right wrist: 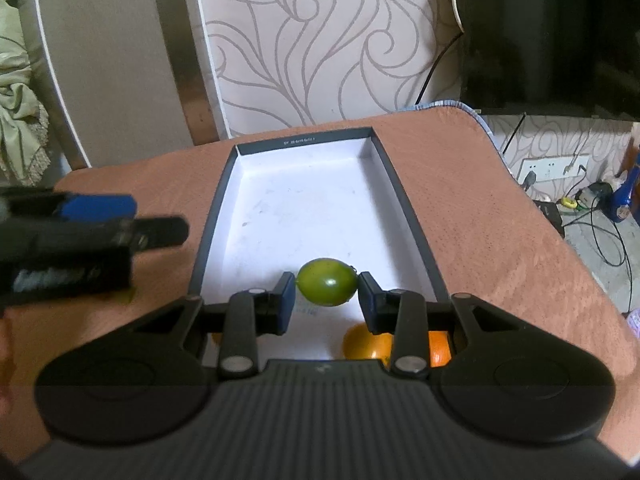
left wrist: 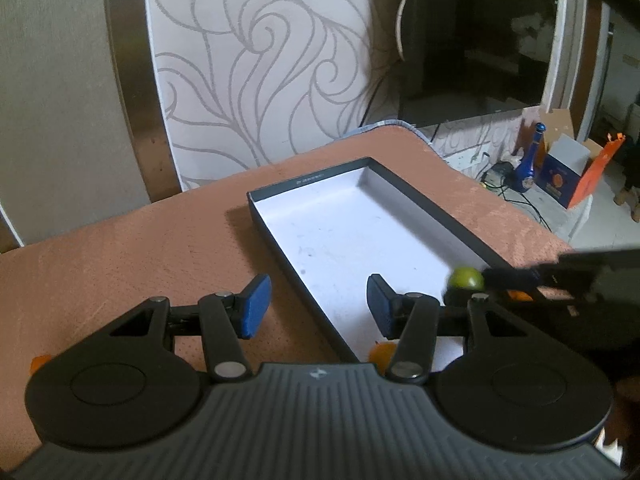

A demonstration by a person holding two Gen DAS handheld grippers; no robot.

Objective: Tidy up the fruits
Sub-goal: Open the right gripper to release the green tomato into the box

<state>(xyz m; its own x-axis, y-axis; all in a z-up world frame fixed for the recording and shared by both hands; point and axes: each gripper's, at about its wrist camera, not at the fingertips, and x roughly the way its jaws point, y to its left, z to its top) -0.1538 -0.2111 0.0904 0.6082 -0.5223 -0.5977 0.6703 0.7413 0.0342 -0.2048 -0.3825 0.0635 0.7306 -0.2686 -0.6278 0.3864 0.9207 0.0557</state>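
One green fruit (right wrist: 327, 287) is sitting clamped in the right gripper (right wrist: 327, 300) above the box's (right wrist: 416, 216) near end, the left gripper (left wrist: 318, 306) is hanging apart and empty, while only the right view is showing two orange fruits (right wrist: 368, 346) beneath.

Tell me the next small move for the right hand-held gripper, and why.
Probably lower the green fruit onto a bare part of the box floor, then open. The right hand-held gripper grips it over the box's near end, where orange fruits already lie; the left hand-held gripper is open, holding nothing.
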